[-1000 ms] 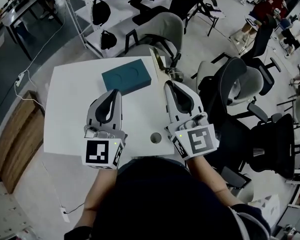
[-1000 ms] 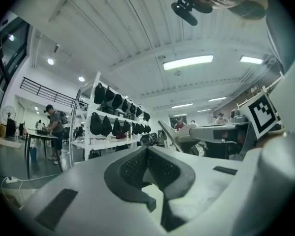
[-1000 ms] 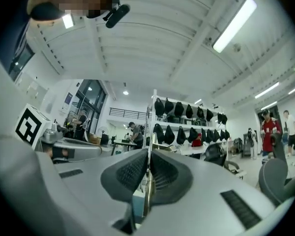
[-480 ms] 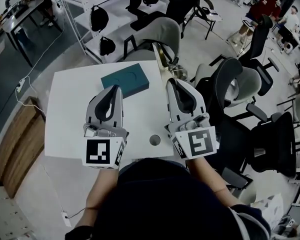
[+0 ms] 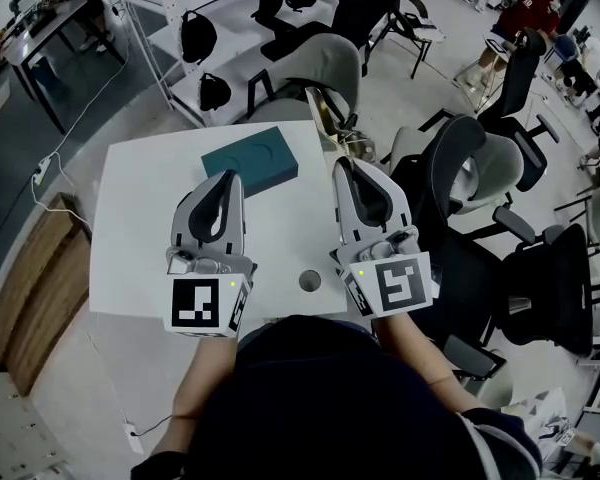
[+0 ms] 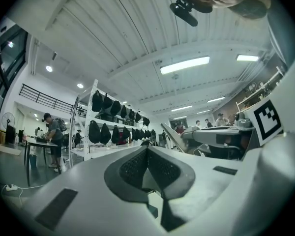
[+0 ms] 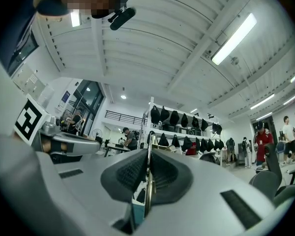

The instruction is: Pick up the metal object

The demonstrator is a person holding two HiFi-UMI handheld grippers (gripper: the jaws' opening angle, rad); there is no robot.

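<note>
The metal object [image 5: 324, 120] is a thin flat strip. My right gripper [image 5: 340, 164] is shut on its near end, and the strip juts forward past the table's far edge. In the right gripper view its edge [image 7: 148, 178] runs upright between the two black pads. My left gripper [image 5: 234, 176] hovers beside it over the white table [image 5: 140, 228], its pads [image 6: 132, 168] meeting at the tip with nothing between them. Both grippers tilt upward toward the ceiling. From the left gripper view, the right gripper [image 6: 221, 134] and the strip [image 6: 170, 134] show at the right.
A teal box [image 5: 250, 158] lies on the table just beyond the left gripper. A round hole [image 5: 310, 280] sits near the table's front edge. Several office chairs [image 5: 480, 178] crowd the right side and a grey chair [image 5: 320, 68] stands behind the table.
The view has shifted slightly. Both grippers keep their places, and the right one still grips the metal strip.
</note>
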